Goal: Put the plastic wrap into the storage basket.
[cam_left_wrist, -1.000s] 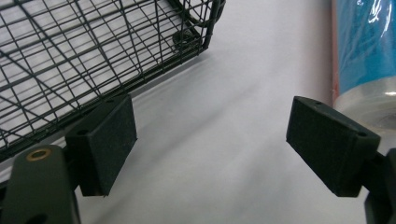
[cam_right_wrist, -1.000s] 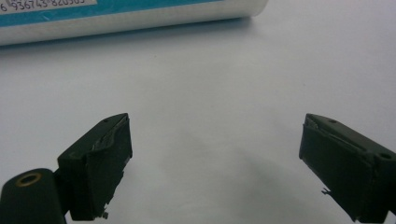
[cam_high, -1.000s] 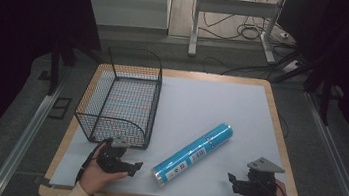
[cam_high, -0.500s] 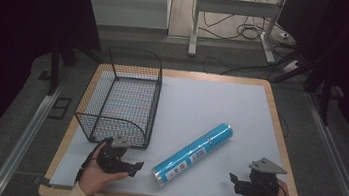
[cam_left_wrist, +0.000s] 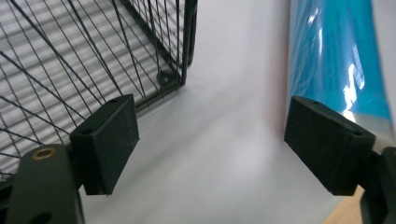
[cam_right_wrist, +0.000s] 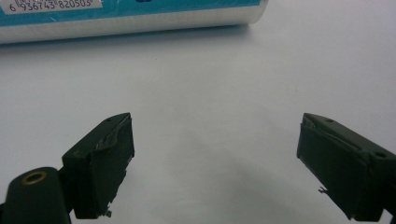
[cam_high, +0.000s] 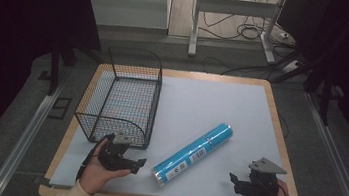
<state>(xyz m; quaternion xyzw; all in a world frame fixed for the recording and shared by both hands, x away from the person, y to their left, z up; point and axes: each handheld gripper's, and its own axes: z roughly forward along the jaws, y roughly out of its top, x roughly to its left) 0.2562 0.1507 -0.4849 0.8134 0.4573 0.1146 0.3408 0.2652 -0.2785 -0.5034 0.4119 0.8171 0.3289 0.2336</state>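
High view, table: wooden-edged table [cam_high: 273, 115] with a pale grey mat [cam_high: 211, 107] on top, dark floor and cables behind.
High view, basket: black wire basket [cam_high: 122, 96] on the left part of the mat, long side running away from the camera.
High view, tube: blue tube [cam_high: 193, 153] lying flat and diagonal just right of the basket, near end low-left, far end up-right, white label patch on its side.
High view, left gripper: left gripper [cam_high: 138, 164] held low at the near-left, just in front of the basket's near wall, pointing right toward the tube's near end — near it, not touching.
High view, right gripper: right gripper [cam_high: 233, 178] at the near-right, grey three-cornered plate on top, pointing left, well apart from the tube.
Left gripper view: jaws spread wide with nothing but bare mat between; basket corner behind the left jaw, tube behind the right one.
Right gripper view: jaws wide apart too — nothing pinched; tube lying across the top edge, barcode label showing, clear mat in between.
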